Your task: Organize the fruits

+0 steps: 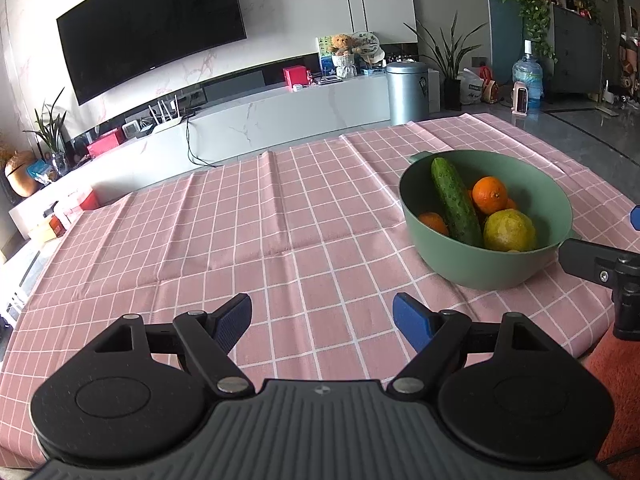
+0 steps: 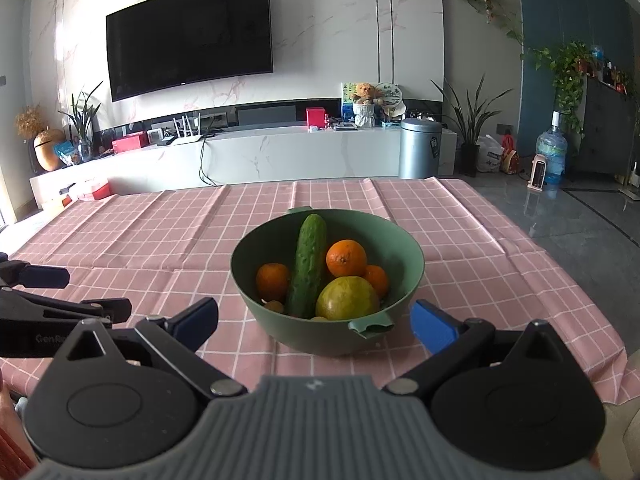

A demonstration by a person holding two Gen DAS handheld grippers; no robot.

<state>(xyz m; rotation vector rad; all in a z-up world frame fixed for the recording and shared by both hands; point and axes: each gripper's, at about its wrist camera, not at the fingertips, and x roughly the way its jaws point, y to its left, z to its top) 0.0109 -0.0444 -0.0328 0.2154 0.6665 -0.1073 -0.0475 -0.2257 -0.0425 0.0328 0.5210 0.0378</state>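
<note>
A green bowl [image 2: 408,280] stands on the pink checked tablecloth [image 2: 160,240]. It holds a cucumber [image 2: 308,264], several oranges [image 2: 346,258] and a yellow-green lemon [image 2: 347,298]. My right gripper [image 2: 314,322] is open and empty, just in front of the bowl's near rim. In the left wrist view the bowl [image 1: 480,268] with the cucumber [image 1: 454,200] and lemon [image 1: 509,230] sits to the right. My left gripper [image 1: 322,320] is open and empty over bare cloth, left of the bowl.
The table's far edge faces a white TV console [image 2: 280,152] and a grey bin [image 2: 420,148]. The table's right edge drops to a grey floor [image 2: 560,220]. The left gripper's body [image 2: 40,312] shows at the left in the right wrist view.
</note>
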